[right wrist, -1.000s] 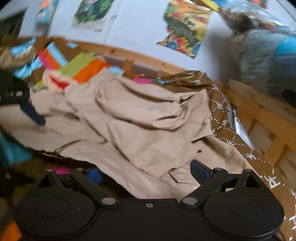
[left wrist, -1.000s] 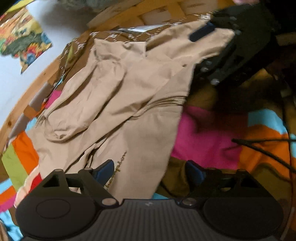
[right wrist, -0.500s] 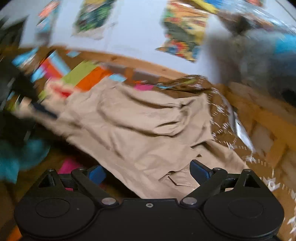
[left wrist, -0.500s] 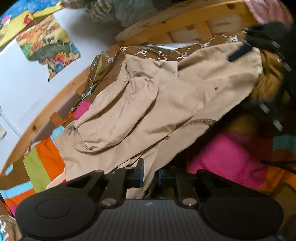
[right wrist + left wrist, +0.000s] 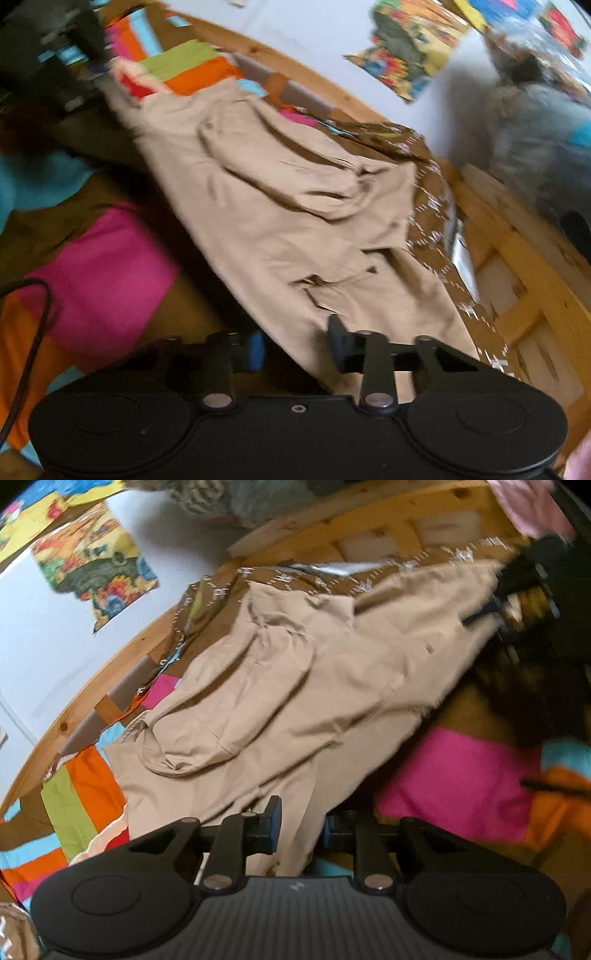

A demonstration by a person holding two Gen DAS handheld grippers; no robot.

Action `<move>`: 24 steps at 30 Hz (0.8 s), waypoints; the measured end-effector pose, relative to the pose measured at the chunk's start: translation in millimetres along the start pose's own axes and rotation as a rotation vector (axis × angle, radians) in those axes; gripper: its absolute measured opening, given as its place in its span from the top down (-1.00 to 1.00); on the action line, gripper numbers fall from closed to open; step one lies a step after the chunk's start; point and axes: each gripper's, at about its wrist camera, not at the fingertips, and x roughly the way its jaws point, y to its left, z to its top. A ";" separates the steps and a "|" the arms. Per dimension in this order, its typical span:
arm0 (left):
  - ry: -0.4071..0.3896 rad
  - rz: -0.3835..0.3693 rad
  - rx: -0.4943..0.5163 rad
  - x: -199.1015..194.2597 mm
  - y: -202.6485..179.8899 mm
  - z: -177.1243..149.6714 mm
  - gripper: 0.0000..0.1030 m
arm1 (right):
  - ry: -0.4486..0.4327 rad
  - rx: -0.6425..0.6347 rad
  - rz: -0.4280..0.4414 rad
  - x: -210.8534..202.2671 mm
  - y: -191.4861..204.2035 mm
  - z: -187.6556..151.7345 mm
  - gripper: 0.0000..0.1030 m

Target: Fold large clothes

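A large beige jacket point(image 5: 295, 686) lies crumpled on a colourful patchwork bedspread point(image 5: 458, 775); it also shows in the right wrist view point(image 5: 280, 206). My left gripper point(image 5: 299, 830) is shut on the jacket's near edge, with cloth pinched between its blue pads. My right gripper point(image 5: 295, 347) is shut on the jacket's opposite edge, and it shows blurred at the top right of the left wrist view point(image 5: 517, 590). The cloth stretches between the two grippers and lifts off the bed.
A wooden bed frame point(image 5: 369, 528) and a brown patterned blanket point(image 5: 428, 206) border the jacket. A white wall with colourful posters point(image 5: 92, 565) is behind. A black cable point(image 5: 33, 332) lies on the bedspread. Grey bundled fabric point(image 5: 535, 122) sits at the bed head.
Both grippers have closed on the jacket's edges, the left first and then the right. The jacket is pulled up and stretched between them.
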 end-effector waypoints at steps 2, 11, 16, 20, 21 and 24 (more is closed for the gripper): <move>0.009 0.017 0.041 -1.8 -6.1 -10.2 0.38 | -0.006 0.046 -0.013 2.1 -6.6 -1.2 0.57; 0.153 0.121 -0.127 -16.3 9.4 -67.5 0.11 | -0.112 0.136 -0.076 -6.1 -18.3 5.0 0.73; 0.170 0.179 -0.277 -28.1 29.9 -87.7 0.18 | -0.104 0.145 -0.084 -3.9 -16.6 5.5 0.73; 0.147 0.166 -0.308 -29.2 42.7 -91.0 0.80 | -0.105 0.131 -0.098 -3.6 -12.2 5.0 0.73; 0.124 0.168 -0.323 -30.5 46.3 -90.1 0.89 | -0.102 0.131 -0.100 -3.2 -10.5 4.5 0.73; 0.051 0.202 -0.374 -44.7 51.5 -89.1 0.94 | -0.100 0.127 -0.110 -3.0 -7.6 4.4 0.78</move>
